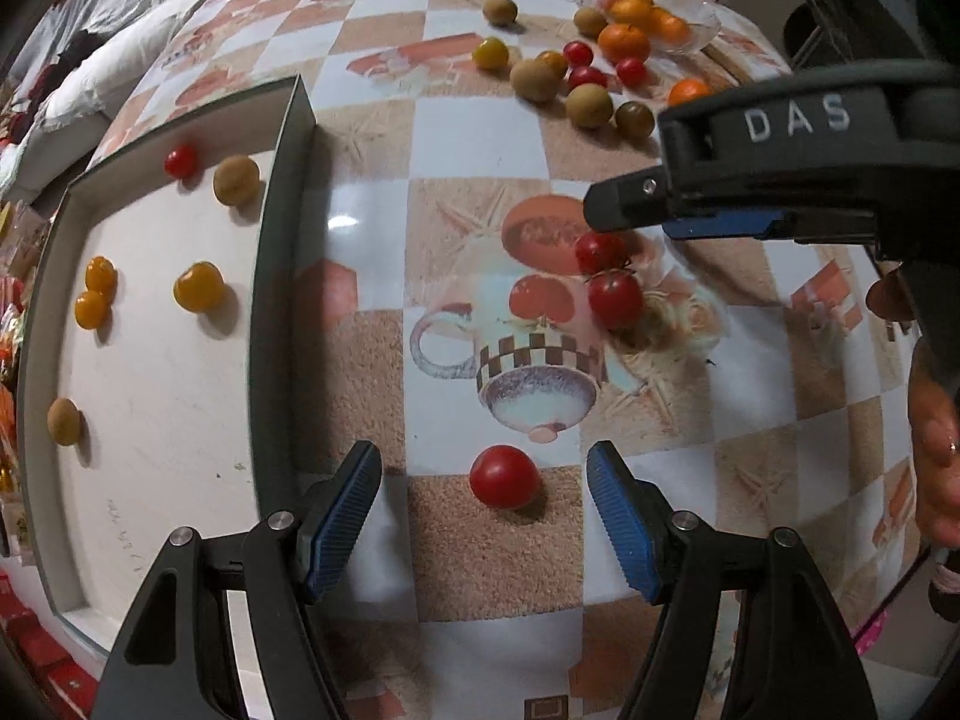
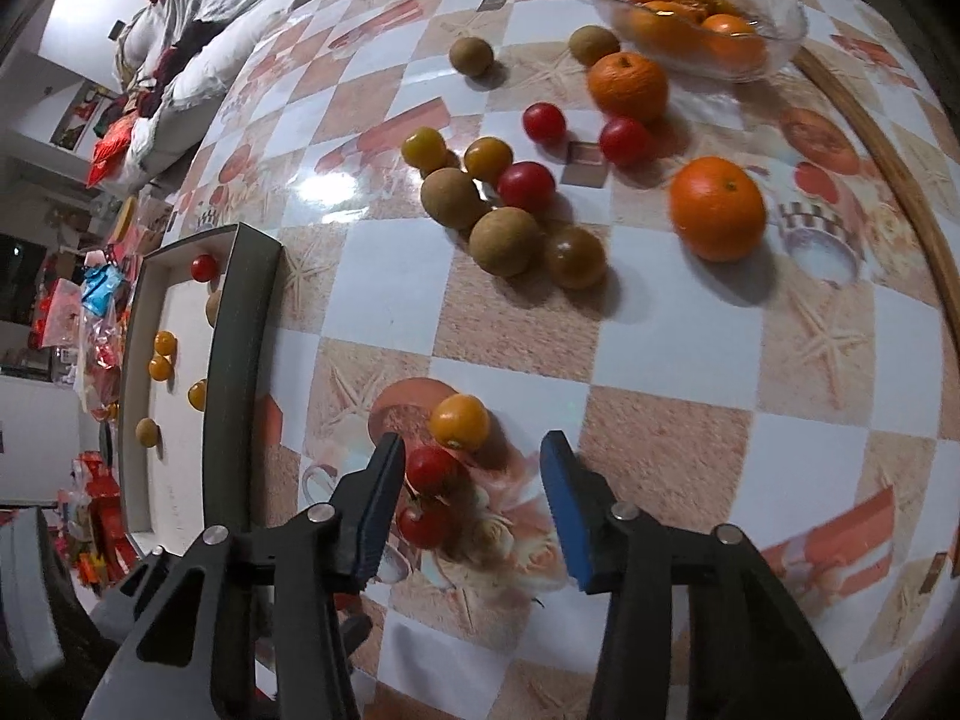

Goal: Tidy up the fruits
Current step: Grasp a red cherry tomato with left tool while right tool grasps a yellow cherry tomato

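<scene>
Tomato, small, smooth and likely squashy, sat on the table between the left gripper's parted, empty jaws; best pinched gently across its middle. Right view: right gripper released, two tomatoes beside its left pad.

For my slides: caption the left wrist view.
Open left gripper straddles a red tomato beside the fruit tray.

Black left gripper and right gripper: blue ribbed pads, silver screws, "DAS" lettering.
</scene>
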Motion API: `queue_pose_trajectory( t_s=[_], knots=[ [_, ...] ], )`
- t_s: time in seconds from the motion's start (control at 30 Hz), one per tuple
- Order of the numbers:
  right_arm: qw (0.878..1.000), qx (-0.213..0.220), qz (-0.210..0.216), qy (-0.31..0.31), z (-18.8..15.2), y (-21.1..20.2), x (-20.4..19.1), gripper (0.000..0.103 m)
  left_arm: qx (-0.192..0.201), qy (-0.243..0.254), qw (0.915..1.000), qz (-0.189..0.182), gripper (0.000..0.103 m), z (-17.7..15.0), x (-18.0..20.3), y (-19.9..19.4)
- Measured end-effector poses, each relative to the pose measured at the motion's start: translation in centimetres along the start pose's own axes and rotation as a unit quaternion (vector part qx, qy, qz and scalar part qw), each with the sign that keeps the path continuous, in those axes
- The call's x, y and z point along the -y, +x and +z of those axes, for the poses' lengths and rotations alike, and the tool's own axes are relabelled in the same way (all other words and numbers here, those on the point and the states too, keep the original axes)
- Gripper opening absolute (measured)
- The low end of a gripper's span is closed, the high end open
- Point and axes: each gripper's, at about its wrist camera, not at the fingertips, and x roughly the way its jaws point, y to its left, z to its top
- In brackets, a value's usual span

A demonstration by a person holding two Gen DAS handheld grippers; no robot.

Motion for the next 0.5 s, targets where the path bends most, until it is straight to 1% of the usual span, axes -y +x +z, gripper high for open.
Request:
queue_pose_trajectory(
  t_s=[0.03,0.1,0.17,0.2,0.23,0.27,0.3,0.37,0.4,0.43,0.47,0.5],
  knots=[
    [1.0,-0.001,0.001,-0.001,0.1,0.2,-0.1,0.048,-0.002,-0.001,1.0,0.004,0.072,0.0,0.1,0.2],
    [1.0,-0.005,0.004,-0.004,0.2,0.5,-0.3,0.042,-0.002,-0.003,1.0,0.006,0.072,-0.1,0.4,0.4],
    [1.0,-0.008,0.005,-0.009,0.3,0.9,-0.6,0.04,-0.001,-0.003,0.9999,0.01,0.071,0.1,0.6,0.5],
    [1.0,-0.006,0.003,-0.013,0.3,0.9,-0.9,0.039,0.0,-0.002,0.9999,0.013,0.061,0.1,0.7,0.5],
    [1.0,-0.006,0.001,-0.017,0.4,1.0,-1.0,0.039,-0.003,0.0,0.9998,0.018,0.056,0.1,0.8,0.6],
    [1.0,-0.006,0.001,-0.019,0.4,1.0,-1.2,0.037,-0.002,0.001,0.9997,0.023,0.056,0.1,1.0,0.6],
    [1.0,-0.007,0.001,-0.022,0.5,1.1,-1.3,0.031,-0.002,0.0,0.9997,0.024,0.056,0.1,1.2,0.7],
    [1.0,-0.009,-0.006,-0.027,0.5,1.3,-1.4,0.024,-0.002,-0.003,0.9996,0.027,0.051,0.0,1.3,0.7],
    [1.0,-0.009,-0.007,-0.028,0.6,1.3,-1.4,0.024,0.0,-0.005,0.9996,0.027,0.048,0.0,1.2,0.7],
    [1.0,-0.009,-0.007,-0.029,0.6,1.3,-1.5,0.024,0.001,-0.007,0.9996,0.026,0.042,0.0,1.1,0.6],
    [1.0,-0.008,-0.007,-0.029,0.6,1.3,-1.5,0.023,0.004,-0.008,0.9997,0.024,0.038,0.0,0.8,0.5],
    [1.0,-0.007,-0.006,-0.028,0.6,1.3,-1.5,0.023,0.006,-0.01,0.9998,0.015,0.028,0.1,0.5,0.4]
  ],
)
